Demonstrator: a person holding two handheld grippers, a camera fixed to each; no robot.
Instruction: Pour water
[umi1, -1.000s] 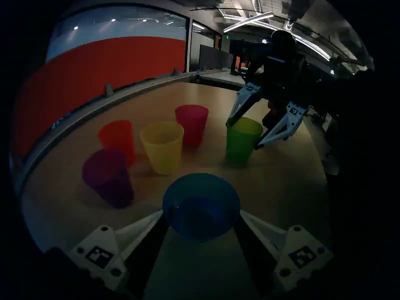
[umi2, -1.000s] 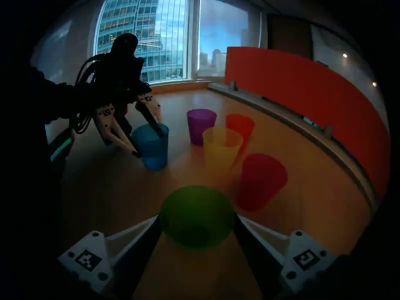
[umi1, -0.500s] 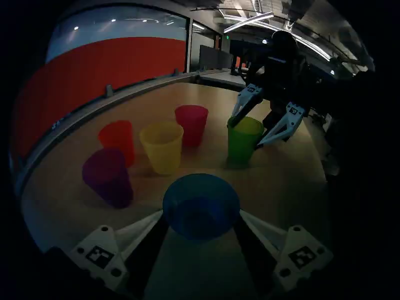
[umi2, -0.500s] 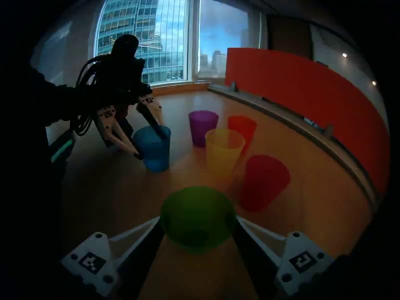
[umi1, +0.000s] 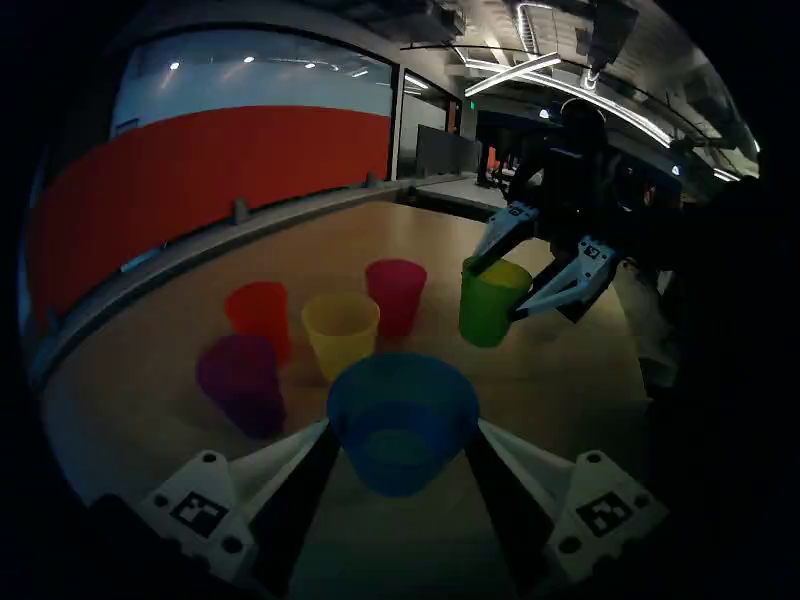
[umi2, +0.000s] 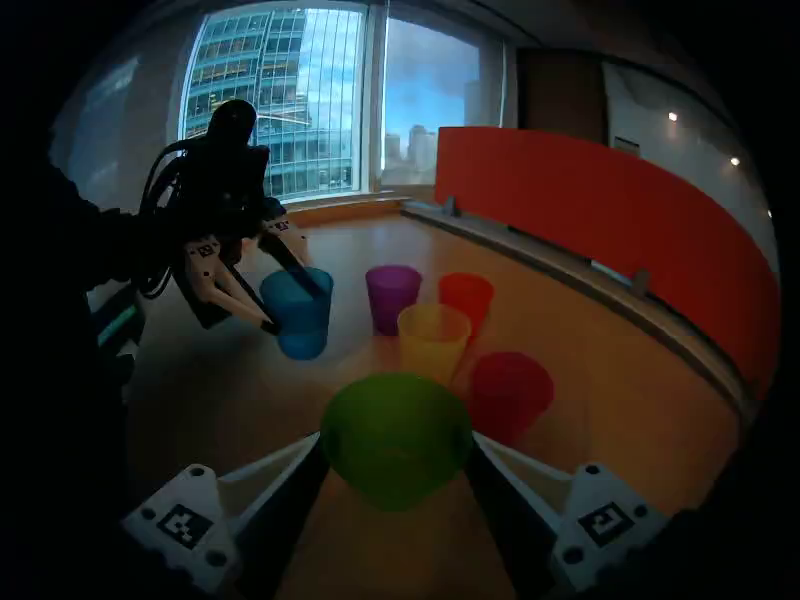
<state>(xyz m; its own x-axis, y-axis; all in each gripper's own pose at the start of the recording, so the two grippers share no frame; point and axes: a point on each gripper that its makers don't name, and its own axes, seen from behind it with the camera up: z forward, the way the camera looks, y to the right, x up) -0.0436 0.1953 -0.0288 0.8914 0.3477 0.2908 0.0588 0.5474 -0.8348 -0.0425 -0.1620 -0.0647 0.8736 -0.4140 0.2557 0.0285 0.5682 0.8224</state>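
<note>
My left gripper (umi1: 401, 432) is shut on a blue cup (umi1: 403, 400), held upright and clear of the wooden table (umi1: 570, 380). From the right gripper view, that blue cup (umi2: 298, 312) hangs at the left in the left gripper (umi2: 293, 310). The green cup (umi2: 397, 432) is gripped by my right gripper (umi2: 397, 450), also off the table. In the left gripper view the green cup (umi1: 490, 300) hangs at the right in the right gripper (umi1: 493, 293). Whether either cup holds water cannot be told.
Several cups stand together on the table: purple (umi1: 242, 382), orange (umi1: 260, 315), yellow (umi1: 342, 334) and red (umi1: 396, 294). An orange partition (umi1: 200, 170) runs along the table's far edge. A dark-sleeved arm (umi2: 110, 240) holds the left gripper before a big window (umi2: 290, 110).
Both grippers have risen, lifting the blue and green cups off the table. The standing cups now look lower and farther away.
</note>
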